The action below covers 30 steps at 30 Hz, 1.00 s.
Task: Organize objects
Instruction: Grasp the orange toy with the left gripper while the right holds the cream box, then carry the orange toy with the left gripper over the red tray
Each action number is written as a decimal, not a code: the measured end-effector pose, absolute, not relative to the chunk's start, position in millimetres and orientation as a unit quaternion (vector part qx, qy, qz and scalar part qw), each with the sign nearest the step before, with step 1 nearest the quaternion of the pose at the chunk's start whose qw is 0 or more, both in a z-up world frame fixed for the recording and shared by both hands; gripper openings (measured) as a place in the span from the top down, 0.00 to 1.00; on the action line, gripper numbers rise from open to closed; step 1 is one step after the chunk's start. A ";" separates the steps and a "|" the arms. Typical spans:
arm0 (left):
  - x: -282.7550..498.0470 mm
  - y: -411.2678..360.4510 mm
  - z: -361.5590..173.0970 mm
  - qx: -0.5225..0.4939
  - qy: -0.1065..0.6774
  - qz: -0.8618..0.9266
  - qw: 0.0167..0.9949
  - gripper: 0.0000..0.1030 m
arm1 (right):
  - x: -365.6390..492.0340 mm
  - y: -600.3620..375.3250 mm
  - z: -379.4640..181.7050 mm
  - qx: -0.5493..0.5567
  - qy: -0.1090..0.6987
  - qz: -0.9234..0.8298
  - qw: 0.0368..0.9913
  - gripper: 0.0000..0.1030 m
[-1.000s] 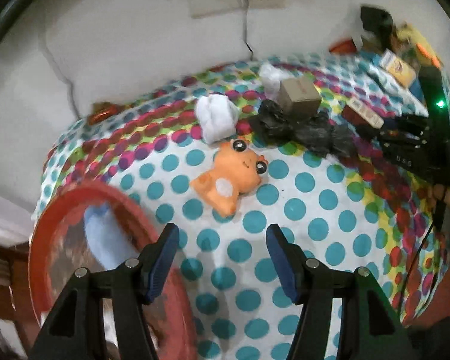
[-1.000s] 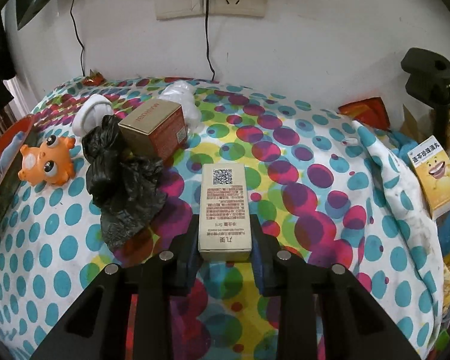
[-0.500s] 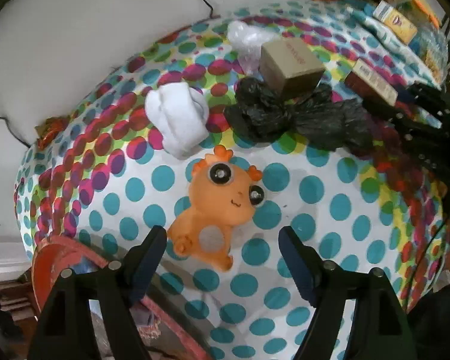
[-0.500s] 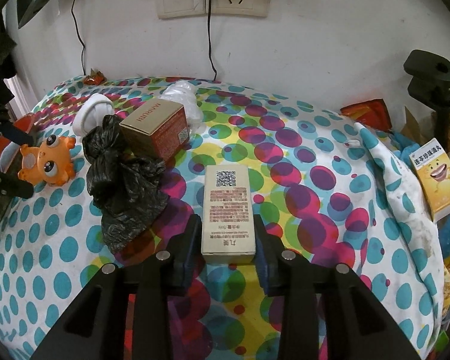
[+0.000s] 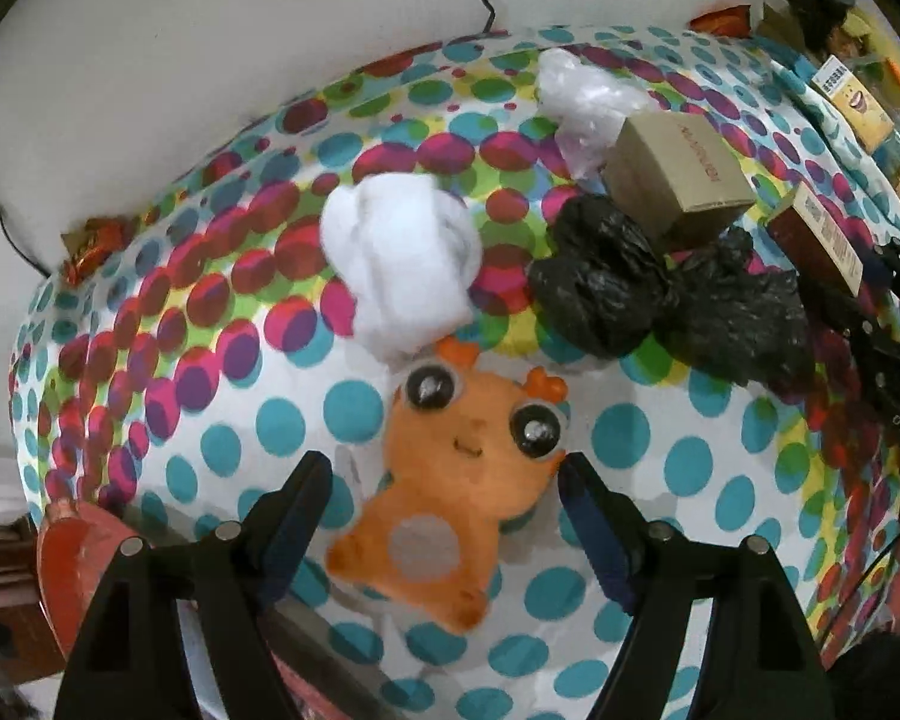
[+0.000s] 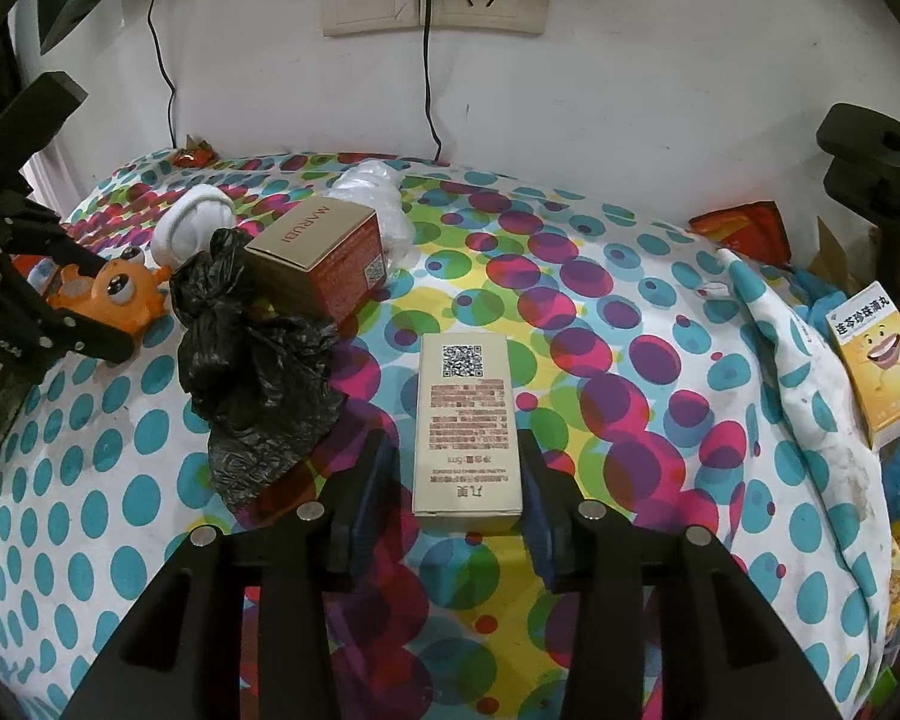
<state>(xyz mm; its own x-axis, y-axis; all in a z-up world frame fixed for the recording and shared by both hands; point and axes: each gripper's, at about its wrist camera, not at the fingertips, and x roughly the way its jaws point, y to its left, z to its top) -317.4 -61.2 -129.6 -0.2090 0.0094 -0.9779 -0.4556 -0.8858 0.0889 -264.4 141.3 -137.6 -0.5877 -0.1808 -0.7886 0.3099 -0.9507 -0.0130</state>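
Note:
An orange big-eyed toy (image 5: 450, 480) lies on the polka-dot cloth (image 5: 690, 468). My left gripper (image 5: 444, 474) points down over it, open wide, one finger on each side of the toy and neither pressing it. In the right wrist view a long beige box with a QR code (image 6: 468, 426) lies flat on the cloth between the fingers of my right gripper (image 6: 456, 450). Its jaws are opening and a gap shows beside the box. The same view shows the left gripper (image 6: 60, 312) at the orange toy (image 6: 114, 294) at the far left.
Behind the toy sit a white cloth ball (image 5: 402, 258), a crumpled black plastic bag (image 5: 660, 294), a brown carton (image 5: 678, 174) and a clear plastic bag (image 5: 582, 96). A red basin (image 5: 72, 552) sits below the table's left edge. A yellow box (image 6: 882, 360) lies far right, near a wall with sockets (image 6: 432, 0).
My left gripper has moved in and down over the orange toy and widened its jaws. My right gripper's jaws have parted from the long box, which has stayed in place.

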 end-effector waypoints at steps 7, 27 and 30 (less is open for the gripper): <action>-308.9 -73.9 -136.8 -0.616 0.106 0.767 0.144 0.35 | -264.6 141.5 -137.5 0.432 0.075 -0.888 0.138 0.61; -228.1 -89.6 -113.4 -0.576 0.011 0.817 0.038 0.53 | -265.1 140.7 -138.8 0.432 0.075 -0.888 0.139 0.60; -218.5 -85.5 -112.0 -0.564 0.002 0.825 0.013 0.53 | -265.6 141.1 -138.5 0.432 0.075 -0.888 0.139 0.60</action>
<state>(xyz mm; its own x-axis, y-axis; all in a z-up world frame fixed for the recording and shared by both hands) -218.5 -85.5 -112.0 -0.3627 0.0192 -0.9317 -0.0243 -0.9996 -0.0112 -265.6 141.1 -138.5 -0.5878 -0.1828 -0.7881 0.3122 -0.9499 -0.0125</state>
